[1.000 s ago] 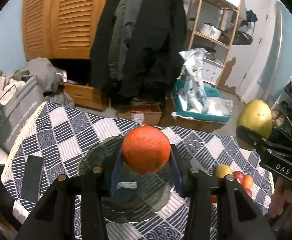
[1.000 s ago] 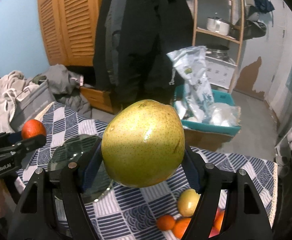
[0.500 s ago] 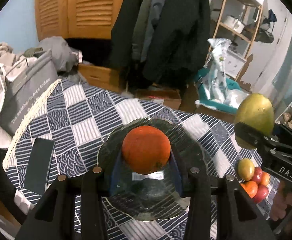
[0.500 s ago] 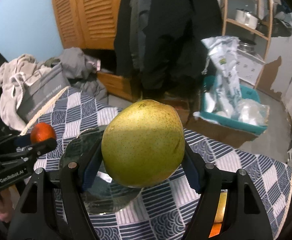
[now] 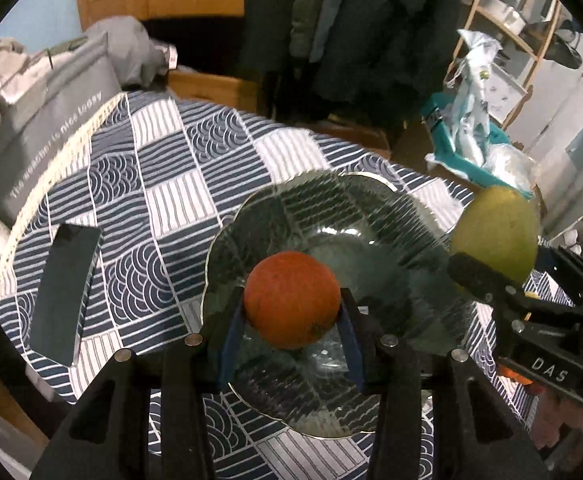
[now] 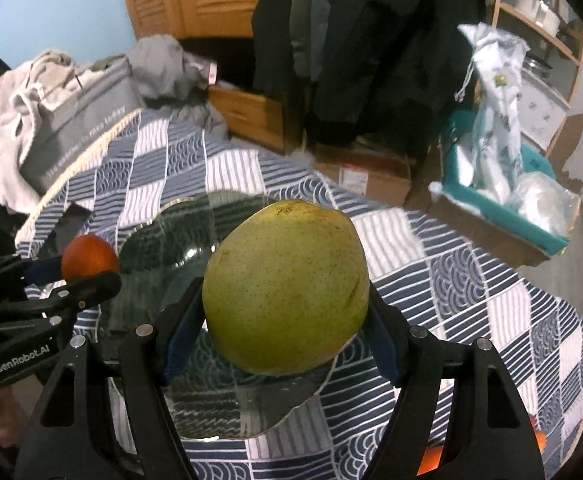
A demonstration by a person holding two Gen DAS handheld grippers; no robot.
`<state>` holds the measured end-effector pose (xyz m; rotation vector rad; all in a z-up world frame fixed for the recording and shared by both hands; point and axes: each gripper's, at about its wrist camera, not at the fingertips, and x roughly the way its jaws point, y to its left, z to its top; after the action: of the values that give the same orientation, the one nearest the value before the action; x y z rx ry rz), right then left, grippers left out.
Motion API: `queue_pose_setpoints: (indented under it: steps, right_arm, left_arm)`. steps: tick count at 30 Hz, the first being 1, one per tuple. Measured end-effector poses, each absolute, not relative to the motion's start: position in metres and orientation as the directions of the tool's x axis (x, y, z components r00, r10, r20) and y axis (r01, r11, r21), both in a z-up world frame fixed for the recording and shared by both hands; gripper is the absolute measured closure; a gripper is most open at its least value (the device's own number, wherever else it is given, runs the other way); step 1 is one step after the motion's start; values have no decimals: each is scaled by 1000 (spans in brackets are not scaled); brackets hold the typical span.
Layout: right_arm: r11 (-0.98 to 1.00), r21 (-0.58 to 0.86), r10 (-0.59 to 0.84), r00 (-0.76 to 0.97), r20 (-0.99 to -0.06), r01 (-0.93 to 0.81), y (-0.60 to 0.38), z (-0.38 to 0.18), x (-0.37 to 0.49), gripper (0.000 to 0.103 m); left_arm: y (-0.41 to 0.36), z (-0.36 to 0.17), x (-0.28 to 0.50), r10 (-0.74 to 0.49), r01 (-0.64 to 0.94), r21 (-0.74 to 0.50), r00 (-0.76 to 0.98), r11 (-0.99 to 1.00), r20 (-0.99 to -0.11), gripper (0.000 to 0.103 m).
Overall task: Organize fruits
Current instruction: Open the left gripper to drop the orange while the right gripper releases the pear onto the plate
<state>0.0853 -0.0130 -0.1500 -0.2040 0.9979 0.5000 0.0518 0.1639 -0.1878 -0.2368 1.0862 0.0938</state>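
The left gripper is clamped on an orange, held by its sides between the blue pads, so the fruit's underside is left free for setting down. The right gripper is pinched the same way on a green pear, gripped across its widest part, probably because that is where the speckled skin gives the firmest seat. Both fruits are held above a glass plate with a scalloped gold rim, which lies on a blue-and-white patterned tablecloth; whether either fruit touches the glass cannot be told, but both look lifted. The orange is seen over the plate's near half, the pear toward its right edge in the left wrist view, so the two are kept apart and room is left for each. The plate is judged to be the collecting spot and the step in hand a double placement. More fruit is glimpsed only as orange bits at the lower right edge of the right wrist view, apparently waiting on the cloth. A dark phone lies left of the plate, well apart. A grey bag with printed lettering is propped at the table's far left edge. Round fruit may roll on the smooth glass once released.
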Motion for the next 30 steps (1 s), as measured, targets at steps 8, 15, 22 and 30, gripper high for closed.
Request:
queue_pose_setpoints:
  steps: [8,15,22,30]
  right_arm:
    - [858,66,281,358,-890,-509,-5,-189,86,29]
    - [856,74,274,327,-904,-512,-6,-201,86,29]
    - [858,110,292,299,-909,-501,-9,-205,88,29]
    - [856,128,297,275,-914,-501,-10,-209,89,28]
  left_arm:
    - [164,-207,55,-36,-189,-125,416,974,-909,58]
    - [163,-219,57,-37,-190,-114,368,975,-929,58]
    - [158,-221,58,-22,-181,-92,359,979,-933,41]
    - [155,-214,57,2,-166,-63,365,984,-931,35]
